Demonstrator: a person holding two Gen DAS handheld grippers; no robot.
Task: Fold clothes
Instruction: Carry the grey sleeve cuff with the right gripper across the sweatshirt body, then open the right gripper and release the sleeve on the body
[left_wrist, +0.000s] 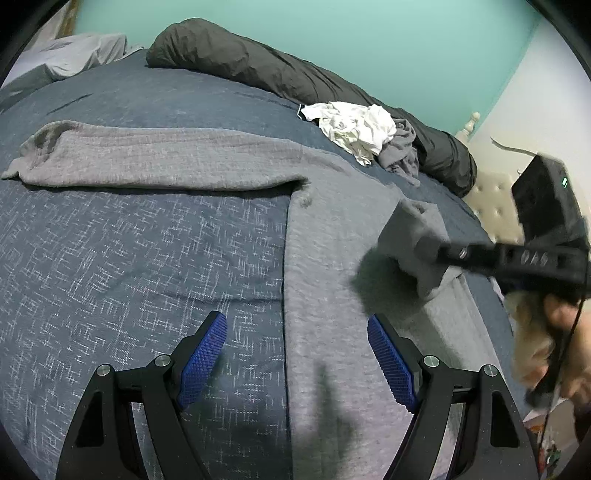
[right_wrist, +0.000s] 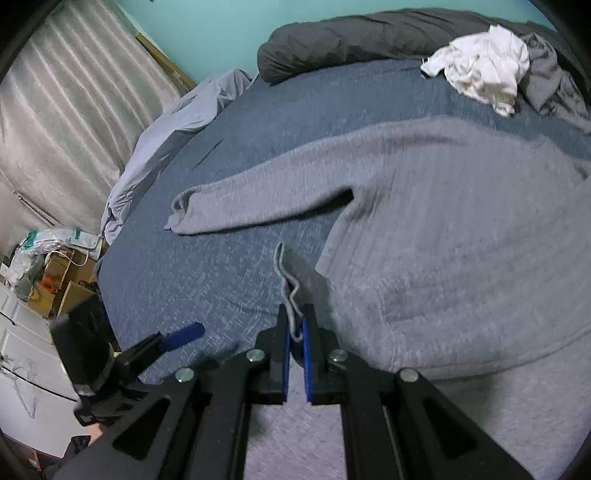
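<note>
My right tool (right_wrist: 295, 332) pinches the grey sweater (right_wrist: 461, 229) sleeve cuff; left tool (left_wrist: 295, 354) hangs open, empty. I should lay the sleeve flat across the body.

Grey sweater (right_wrist: 461, 229): soft, fuzzy matt knit; bedspread (left_wrist: 129, 258): woven blue cloth, rough, flecked with white threads

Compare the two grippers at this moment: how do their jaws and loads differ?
The left gripper has its jaws wide apart with nothing between them; the right gripper is shut on a fold of the grey sweater. The left gripper hovers over the sweater's edge on the blue bedspread; the right gripper lifts cloth off it. Both have black frames and blue pads.
</note>
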